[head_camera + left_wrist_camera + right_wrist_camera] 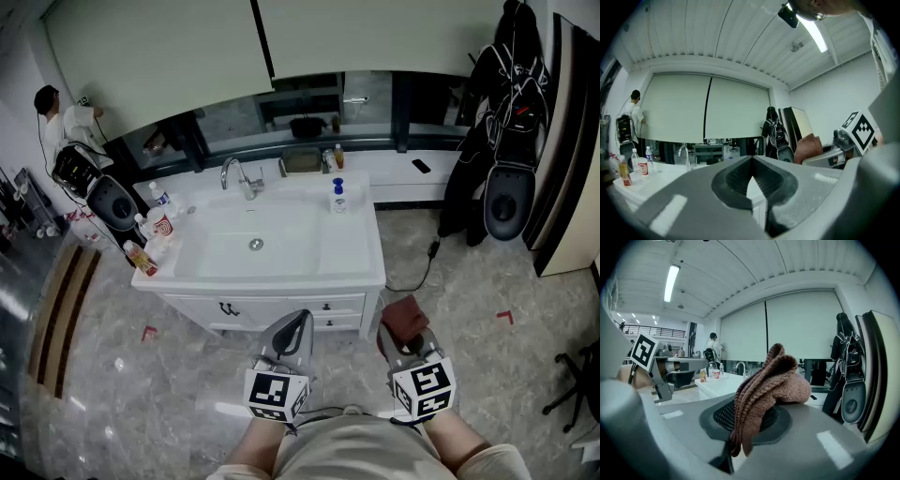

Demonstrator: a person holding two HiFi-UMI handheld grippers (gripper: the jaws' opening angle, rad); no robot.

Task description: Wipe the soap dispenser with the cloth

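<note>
The soap dispenser [337, 195], a small clear bottle with a blue pump, stands on the back right of the white vanity top [352, 262]. Both grippers hang low in front of the vanity, well short of the dispenser. My right gripper [405, 330] is shut on a brown knitted cloth [404, 314], which bunches up out of its jaws in the right gripper view [771, 383]. My left gripper [293, 323] is shut with nothing in it; in the left gripper view its jaws [751, 161] meet at the tips.
A chrome faucet [241, 178] stands behind the basin [255, 244]. Several bottles and a cup [152, 236] crowd the counter's left end. A person [58, 127] stands far left. Dark jackets [502, 112] hang at right; a cable [424, 267] lies on the floor.
</note>
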